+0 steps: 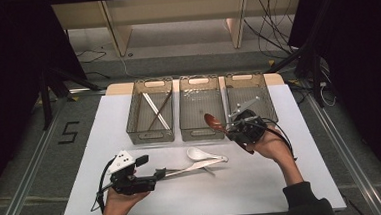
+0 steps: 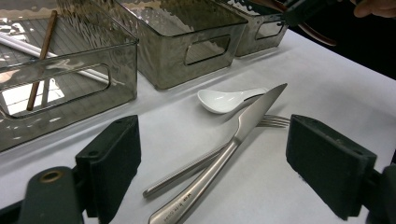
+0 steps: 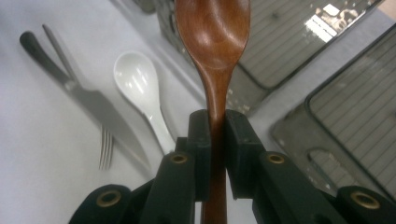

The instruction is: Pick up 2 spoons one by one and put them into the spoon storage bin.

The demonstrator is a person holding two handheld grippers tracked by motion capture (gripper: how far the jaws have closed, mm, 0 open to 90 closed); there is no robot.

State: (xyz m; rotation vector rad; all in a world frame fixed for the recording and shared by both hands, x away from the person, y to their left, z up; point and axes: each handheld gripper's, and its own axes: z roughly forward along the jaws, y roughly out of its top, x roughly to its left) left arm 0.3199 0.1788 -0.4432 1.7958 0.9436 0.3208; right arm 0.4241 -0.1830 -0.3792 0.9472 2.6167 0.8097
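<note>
My right gripper (image 3: 217,126) is shut on the handle of a brown wooden spoon (image 3: 212,32). It holds the spoon (image 1: 213,121) in the air at the front edge of the middle bin (image 1: 202,132), bowl pointing left. My left gripper (image 2: 215,135) is open low over the table, and the handles of a steel knife (image 2: 243,126) and a fork (image 2: 275,122) lie between its pads (image 2: 109,163) without touching them. A white ceramic spoon (image 2: 224,100) lies just past the knife tip. In the high view the left gripper (image 1: 151,168) is at front left and the right gripper (image 1: 230,129) at centre right.
Three clear grey bins stand in a row at the back of the white table (image 1: 263,183). The left bin (image 1: 150,135) holds chopsticks (image 1: 156,109), and the right bin (image 1: 250,91) is behind my right gripper. Cables hang beyond the table's far side.
</note>
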